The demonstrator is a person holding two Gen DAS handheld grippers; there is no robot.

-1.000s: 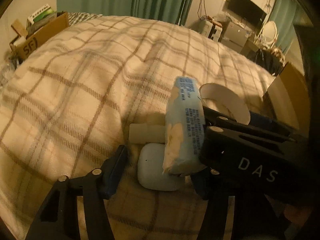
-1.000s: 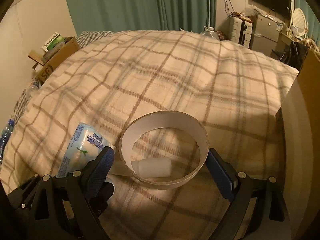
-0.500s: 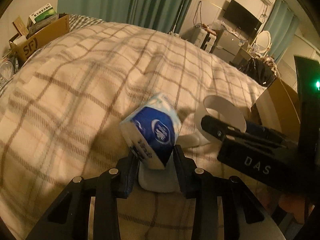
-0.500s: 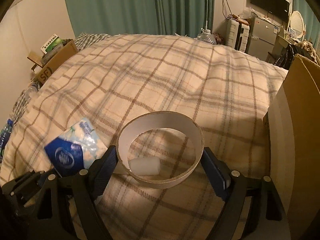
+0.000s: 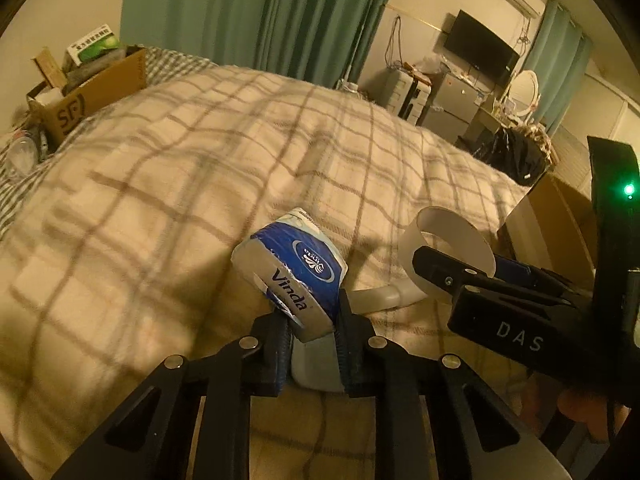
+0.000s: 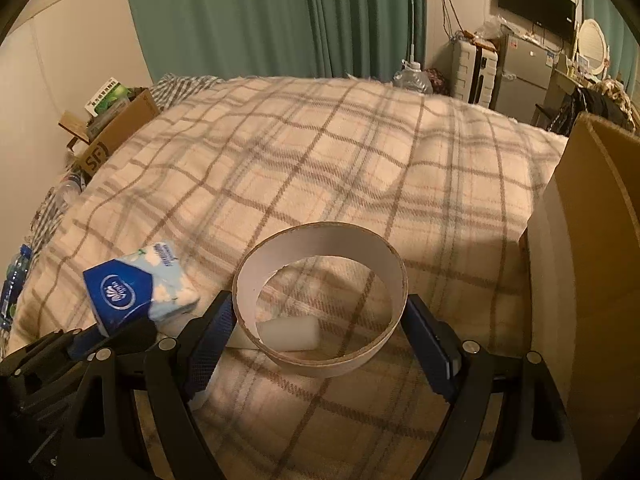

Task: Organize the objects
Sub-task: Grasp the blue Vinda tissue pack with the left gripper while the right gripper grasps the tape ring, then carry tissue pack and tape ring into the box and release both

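My left gripper (image 5: 310,322) pinches the blue plastic-wrapped tissue pack (image 5: 294,270) by one end above the plaid bed blanket (image 5: 160,184); it could slip. My right gripper (image 6: 320,330) clamps the white cardboard ring (image 6: 320,300).

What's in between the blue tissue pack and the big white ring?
In the right wrist view, one blue finger of the right gripper stands between the tissue pack and the ring.

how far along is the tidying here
Nothing looks put away yet. In hand: left gripper clamps the blue Vinda tissue pack; right gripper grips the white cardboard ring. Left: both, plus the small white cylinder, lying on the plaid blanket.
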